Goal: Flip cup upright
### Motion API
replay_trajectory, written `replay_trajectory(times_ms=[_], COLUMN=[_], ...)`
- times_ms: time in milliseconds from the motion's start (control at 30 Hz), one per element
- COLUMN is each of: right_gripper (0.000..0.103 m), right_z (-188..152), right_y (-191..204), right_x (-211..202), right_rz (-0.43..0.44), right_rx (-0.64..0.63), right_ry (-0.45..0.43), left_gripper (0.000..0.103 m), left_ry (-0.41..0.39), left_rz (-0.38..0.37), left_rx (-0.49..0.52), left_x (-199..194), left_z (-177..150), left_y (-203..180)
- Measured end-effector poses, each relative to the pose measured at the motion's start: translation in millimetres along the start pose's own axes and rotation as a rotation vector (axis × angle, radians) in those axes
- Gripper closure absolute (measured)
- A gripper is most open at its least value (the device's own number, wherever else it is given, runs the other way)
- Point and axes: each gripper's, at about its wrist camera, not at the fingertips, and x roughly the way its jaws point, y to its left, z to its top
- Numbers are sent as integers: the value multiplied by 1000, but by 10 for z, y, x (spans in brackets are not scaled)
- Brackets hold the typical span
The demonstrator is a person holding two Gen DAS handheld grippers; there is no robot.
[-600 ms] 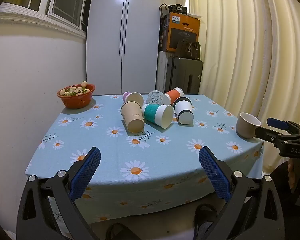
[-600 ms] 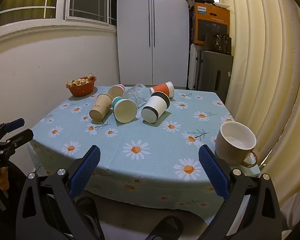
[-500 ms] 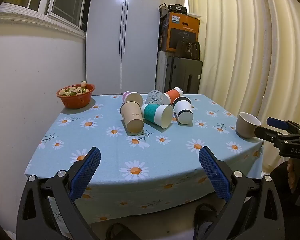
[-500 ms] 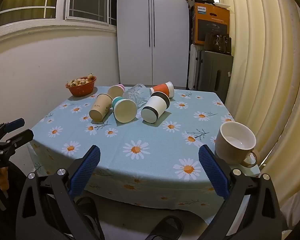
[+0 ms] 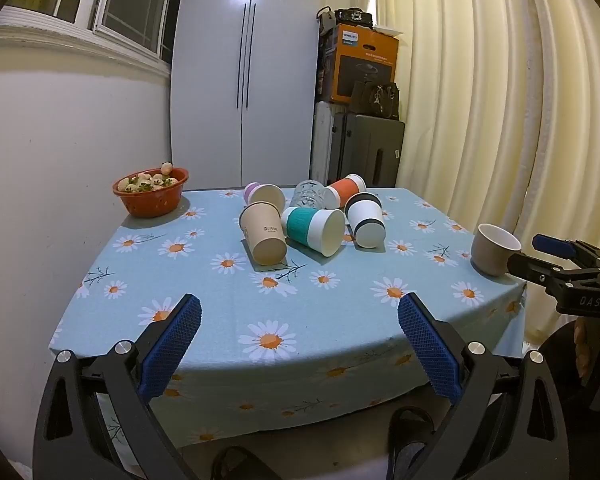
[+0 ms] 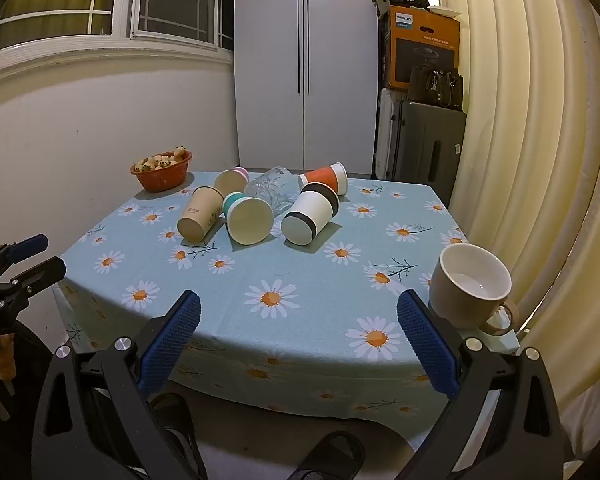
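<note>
Several paper cups lie on their sides mid-table: a tan cup (image 5: 263,233) (image 6: 200,217), a teal-sleeved cup (image 5: 314,230) (image 6: 247,218), a black-banded white cup (image 5: 365,218) (image 6: 310,218), an orange cup (image 5: 345,190) (image 6: 326,178), a pink cup (image 5: 263,196) (image 6: 231,179) and a clear glass (image 5: 309,195) (image 6: 269,189). A beige mug (image 5: 494,249) (image 6: 472,291) stands upright at the right edge. My left gripper (image 5: 299,346) and right gripper (image 6: 298,344) are open and empty, before the table's near edge.
A table with a blue daisy cloth (image 5: 236,304) (image 6: 312,312). A red bowl of food (image 5: 151,191) (image 6: 162,170) stands at the back left. Wall on the left, curtain on the right, white wardrobe (image 6: 306,68) and a suitcase behind. Sandals lie on the floor below.
</note>
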Motion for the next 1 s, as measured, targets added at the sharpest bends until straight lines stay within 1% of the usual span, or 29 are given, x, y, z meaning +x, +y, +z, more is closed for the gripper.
replay_trajectory(times_ms=[1000], right_gripper=[5], right_z=[-13], right_y=[4], right_x=[18], right_rz=[-3], right_rx=[-4], right_ry=[2], left_gripper=[7], left_ry=[0], left_rz=[-1], left_rx=[1], left_x=[-1], left_z=[0], left_y=[-1])
